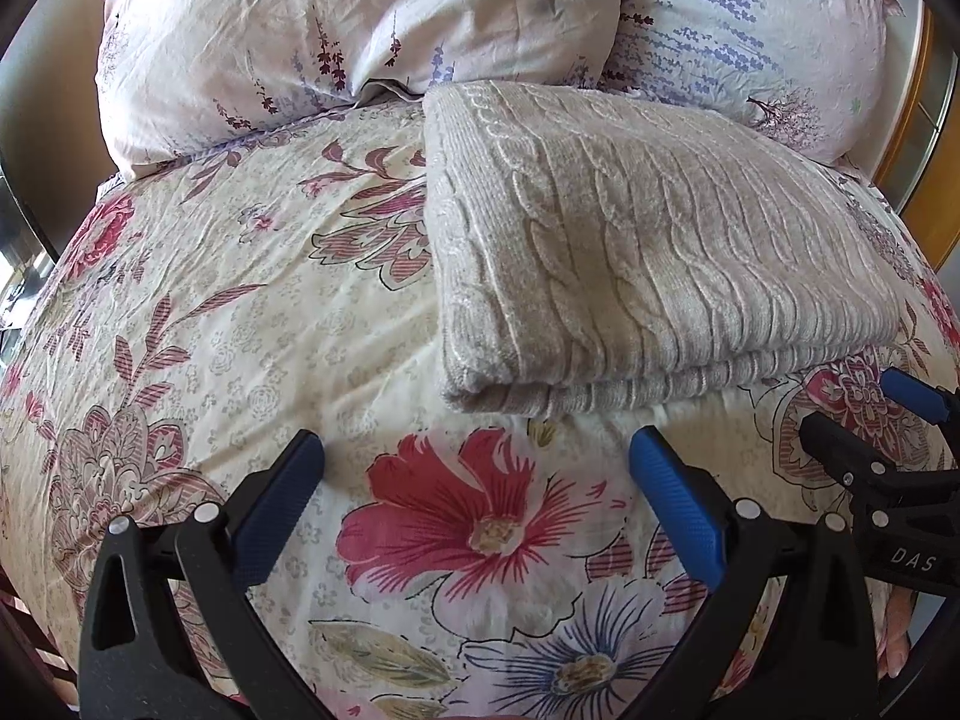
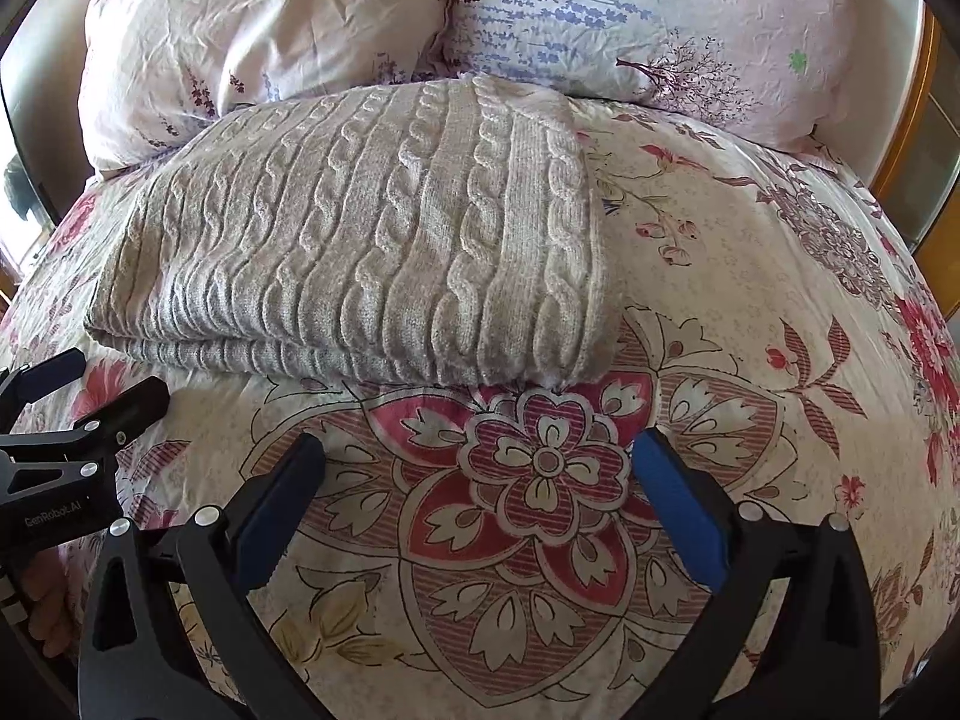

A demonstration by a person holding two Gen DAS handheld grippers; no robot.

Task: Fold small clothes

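Note:
A beige cable-knit sweater [image 1: 648,252] lies folded into a flat rectangle on the floral bedspread [image 1: 240,312]. It also shows in the right wrist view [image 2: 372,240]. My left gripper [image 1: 477,450] is open and empty, just short of the sweater's near folded edge. My right gripper [image 2: 477,450] is open and empty, just short of the sweater's near right corner. The right gripper shows at the right edge of the left wrist view [image 1: 864,408], and the left gripper at the left edge of the right wrist view [image 2: 90,384].
Two floral pillows [image 1: 336,36] [image 1: 756,42] lie behind the sweater at the head of the bed. A wooden bed frame [image 2: 912,114] runs along the far right. The bedspread [image 2: 750,276] stretches out to the right of the sweater.

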